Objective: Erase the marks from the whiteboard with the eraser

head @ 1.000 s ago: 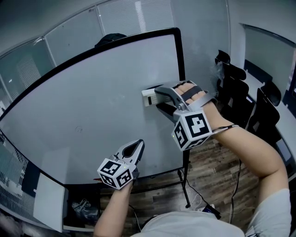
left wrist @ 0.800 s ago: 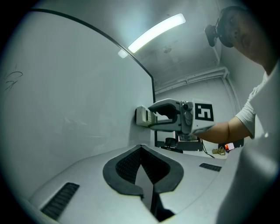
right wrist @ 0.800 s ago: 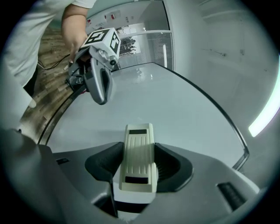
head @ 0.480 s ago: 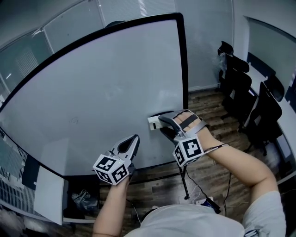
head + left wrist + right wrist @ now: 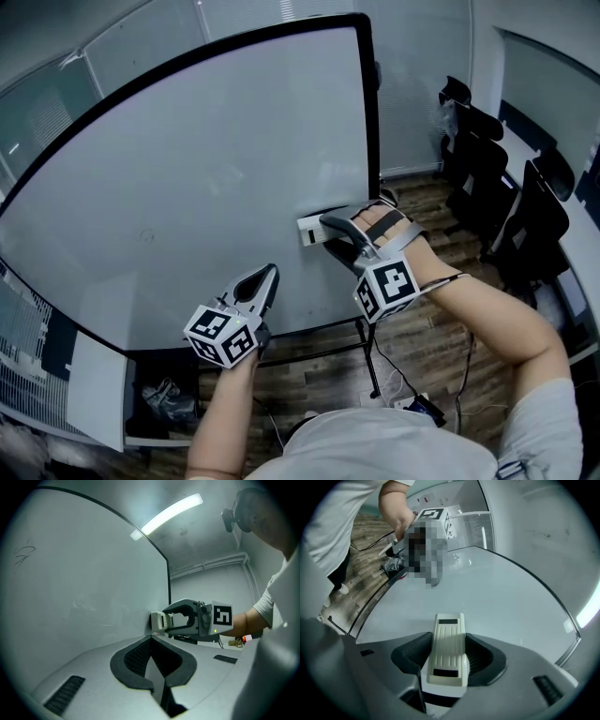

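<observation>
The whiteboard (image 5: 206,159) stands tilted across the head view, with a faint mark (image 5: 145,236) left of its middle. My right gripper (image 5: 317,231) is shut on the white eraser (image 5: 307,228), which is pressed to the board's lower right part near the black frame. In the right gripper view the eraser (image 5: 449,660) sits between the dark pads (image 5: 410,656) of the right gripper (image 5: 449,639). My left gripper (image 5: 266,276) hangs shut and holding nothing by the board's lower edge. From the left gripper (image 5: 151,640) I see the eraser (image 5: 158,620) and a faint scribble (image 5: 23,554).
Black office chairs (image 5: 487,159) line the right side. Wooden floor (image 5: 422,347) lies below, with the board's black stand (image 5: 370,361) and cables (image 5: 412,403) on it. A glass partition (image 5: 37,122) runs behind the board at the left.
Since one second ago the right gripper has carried the eraser down the right part of the board. Over the last half second it has hardly shifted. The left gripper has stayed shut by the lower edge.
</observation>
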A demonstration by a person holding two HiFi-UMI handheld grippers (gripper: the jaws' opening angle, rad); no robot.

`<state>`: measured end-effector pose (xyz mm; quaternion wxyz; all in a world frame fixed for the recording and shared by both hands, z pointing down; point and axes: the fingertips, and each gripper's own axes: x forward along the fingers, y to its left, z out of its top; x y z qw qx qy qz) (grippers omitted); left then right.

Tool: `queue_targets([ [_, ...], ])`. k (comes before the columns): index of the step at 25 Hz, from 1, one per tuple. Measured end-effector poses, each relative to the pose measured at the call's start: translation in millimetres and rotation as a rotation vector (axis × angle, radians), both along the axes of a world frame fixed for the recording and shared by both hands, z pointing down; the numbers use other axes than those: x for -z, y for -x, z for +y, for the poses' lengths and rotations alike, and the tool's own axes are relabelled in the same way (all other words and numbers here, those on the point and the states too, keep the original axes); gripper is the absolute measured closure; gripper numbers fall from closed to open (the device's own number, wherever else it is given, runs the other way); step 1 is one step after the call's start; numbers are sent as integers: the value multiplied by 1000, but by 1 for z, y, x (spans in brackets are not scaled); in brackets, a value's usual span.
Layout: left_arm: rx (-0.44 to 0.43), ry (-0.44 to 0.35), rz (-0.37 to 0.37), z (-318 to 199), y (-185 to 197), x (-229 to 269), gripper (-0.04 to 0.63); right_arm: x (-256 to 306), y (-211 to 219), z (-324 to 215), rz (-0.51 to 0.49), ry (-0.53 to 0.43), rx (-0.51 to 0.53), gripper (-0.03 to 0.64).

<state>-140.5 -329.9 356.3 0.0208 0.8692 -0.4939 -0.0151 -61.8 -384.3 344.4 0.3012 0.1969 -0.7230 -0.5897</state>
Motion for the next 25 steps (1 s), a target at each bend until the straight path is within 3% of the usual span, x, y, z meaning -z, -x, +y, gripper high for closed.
queue_targets([
  [15,-26,-23,-6,-2,-9,15,588,234,12,4,-98,-148,45,383],
  [25,-6,-38,-12,8,7,24,588,318,13,9,-169,-195,12,383],
])
